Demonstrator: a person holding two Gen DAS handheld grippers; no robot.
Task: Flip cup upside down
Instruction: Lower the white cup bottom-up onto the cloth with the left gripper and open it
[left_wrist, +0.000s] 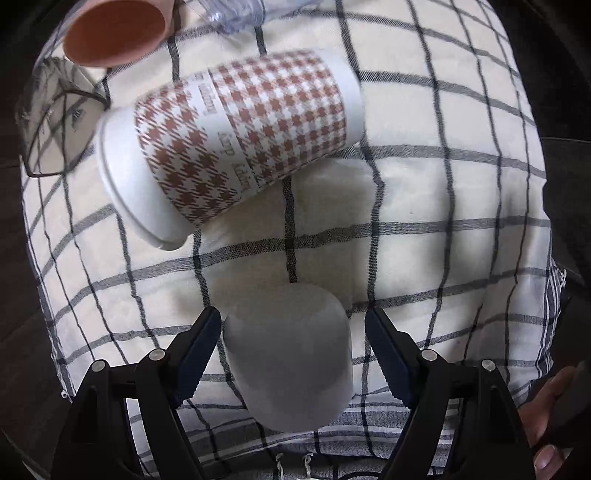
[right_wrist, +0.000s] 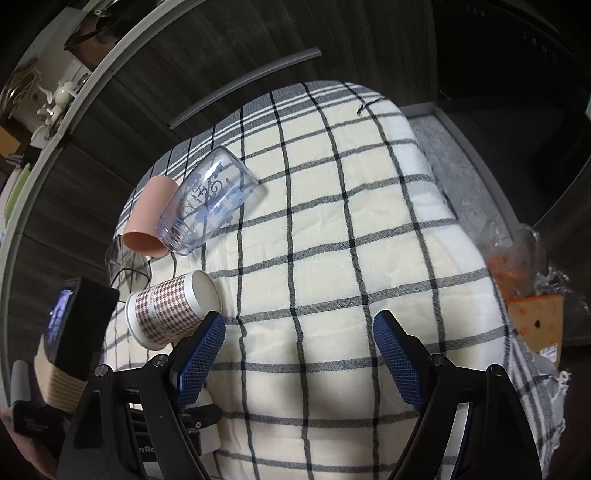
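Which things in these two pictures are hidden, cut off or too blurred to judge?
- Grey cup, left wrist view: its opening cannot be made out.
- Pink cup, left wrist view: cut by the top edge.
- Houndstooth cup: lettering blurred.
- Dark glass, right wrist view: partly hidden behind the pink cup.

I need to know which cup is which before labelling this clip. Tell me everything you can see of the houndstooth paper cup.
The houndstooth paper cup lies on its side on the checked cloth. It looks like paper, white with a brown houndstooth print, faint lettering along the wall and a plain white band below the rolled rim. The right wrist view shows its open mouth and white inside. No gripper touches it; a clear glass lies just behind it, contact unclear.
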